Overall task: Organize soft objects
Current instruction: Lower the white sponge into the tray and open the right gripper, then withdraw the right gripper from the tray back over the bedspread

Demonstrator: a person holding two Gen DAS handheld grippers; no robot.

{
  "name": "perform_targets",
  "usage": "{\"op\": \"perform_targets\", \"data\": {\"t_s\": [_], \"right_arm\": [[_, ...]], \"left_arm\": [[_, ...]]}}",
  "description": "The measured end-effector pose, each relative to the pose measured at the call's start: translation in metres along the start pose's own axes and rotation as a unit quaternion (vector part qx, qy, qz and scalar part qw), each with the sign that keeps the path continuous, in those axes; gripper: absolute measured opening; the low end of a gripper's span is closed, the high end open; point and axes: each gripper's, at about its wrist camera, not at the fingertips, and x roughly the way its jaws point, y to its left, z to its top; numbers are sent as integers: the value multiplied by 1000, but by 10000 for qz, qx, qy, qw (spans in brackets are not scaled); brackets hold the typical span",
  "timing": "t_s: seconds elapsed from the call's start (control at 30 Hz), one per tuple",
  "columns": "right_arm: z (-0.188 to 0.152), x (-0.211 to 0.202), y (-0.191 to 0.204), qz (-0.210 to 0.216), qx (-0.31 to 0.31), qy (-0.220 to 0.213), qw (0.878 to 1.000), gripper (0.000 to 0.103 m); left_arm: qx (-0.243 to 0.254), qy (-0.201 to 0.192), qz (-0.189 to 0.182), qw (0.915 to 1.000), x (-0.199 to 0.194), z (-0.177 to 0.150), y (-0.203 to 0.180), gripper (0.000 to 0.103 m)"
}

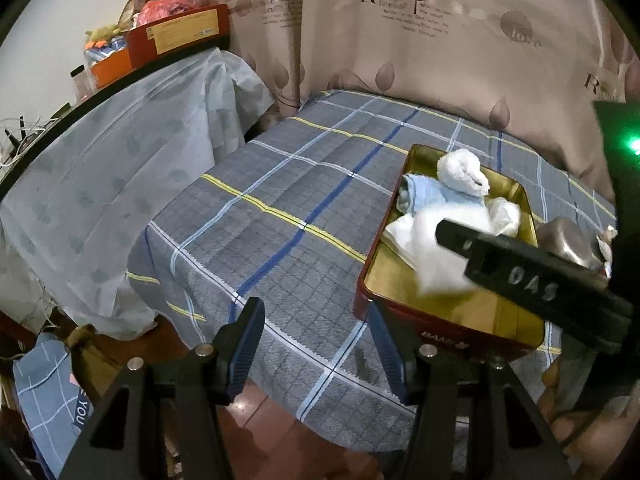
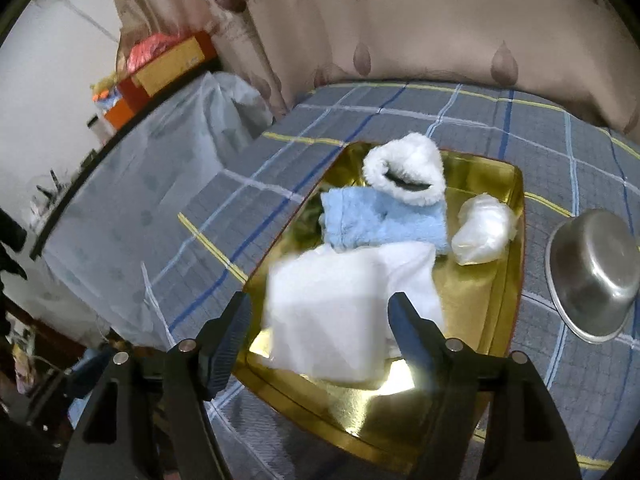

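A gold-lined red tin tray [image 2: 476, 300] [image 1: 448, 304] sits on the plaid bed. In it lie a fluffy white piece [image 2: 404, 172] [image 1: 460, 168], a light blue towel [image 2: 384, 220] [image 1: 424, 192], a white plastic-wrapped bundle [image 2: 484, 228] [image 1: 506, 212] and a blurred white cloth [image 2: 336, 312] [image 1: 432, 248]. My right gripper [image 2: 320, 320] is open just above the white cloth, its fingers on either side of it. It shows as a black bar in the left wrist view [image 1: 532, 276]. My left gripper [image 1: 316, 344] is open and empty over the bed's front edge, left of the tray.
A steel bowl [image 2: 596, 272] [image 1: 568, 240] lies upside down on the bed right of the tray. A cloth-covered table [image 1: 100, 184] with boxes [image 1: 176, 36] stands to the left. A curtain [image 1: 400, 32] hangs behind the bed. Red floor [image 1: 280, 440] lies below.
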Motion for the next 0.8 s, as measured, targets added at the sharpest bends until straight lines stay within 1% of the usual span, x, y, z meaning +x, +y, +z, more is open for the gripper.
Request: {"op": "perform_targets", "data": {"t_s": [0.07, 0.1, 0.17, 0.23, 0.27, 0.3, 0.37, 0.47, 0.5, 0.53, 0.57, 0.6, 0.63, 0.7, 0.73, 0.8], "right_arm": [[1, 1, 4, 19, -47, 7, 10000, 72], [2, 1, 6, 20, -74, 23, 10000, 77], [2, -4, 7, -35, -102, -62, 9999, 79], [4, -18, 1, 59, 28, -303, 9995, 79], [4, -31, -6, 86, 152, -524, 9985, 79], [3, -41, -13, 58, 254, -679, 9973, 79], [-2, -66, -35, -146, 497, -1016, 9935, 79], [-25, -108, -82, -872, 725, -1518, 9819, 79], [-37, -123, -104, -1282, 781, -1645, 9749, 80], [-45, -133, -118, -1569, 811, -1707, 9694, 82], [-58, -145, -142, -1964, 850, -1758, 9609, 83], [-69, -155, -165, -2303, 919, -1726, 9533, 83], [-78, -161, -183, -2538, 1020, -1675, 9472, 83], [-103, -182, -232, -2992, 1427, -1581, 9301, 83], [-111, -190, -249, -3139, 1561, -1538, 9238, 83], [-130, -205, -288, -3592, 1851, -1407, 9038, 83]], "left_arm": [[-22, -20, -3, 10000, -1, 1, 1, 55], [-15, -29, -2, 10000, -1, 1, 1, 55], [17, -26, 2, 10000, 0, 0, 0, 55], [62, -26, 2, 10000, 1, 0, -1, 55], [81, -35, 12, 10000, 1, -1, -2, 55], [96, -50, 18, 9999, 1, -1, -2, 55], [109, -100, 0, 9999, 0, -2, -3, 55], [204, -175, -73, 9996, -3, -4, -7, 55], [285, -206, -90, 9993, -4, -5, -11, 55], [342, -222, -110, 9991, -5, -6, -13, 55], [449, -246, -181, 9985, -6, -8, -18, 55], [531, -268, -245, 9979, -8, -9, -22, 55], [660, -300, -329, 9968, -10, -11, -29, 55], [880, -311, -486, 9944, -13, -13, -42, 55], [983, -307, -598, 9929, -15, -14, -47, 55], [1191, -305, -903, 9883, -21, -15, -62, 55]]}}
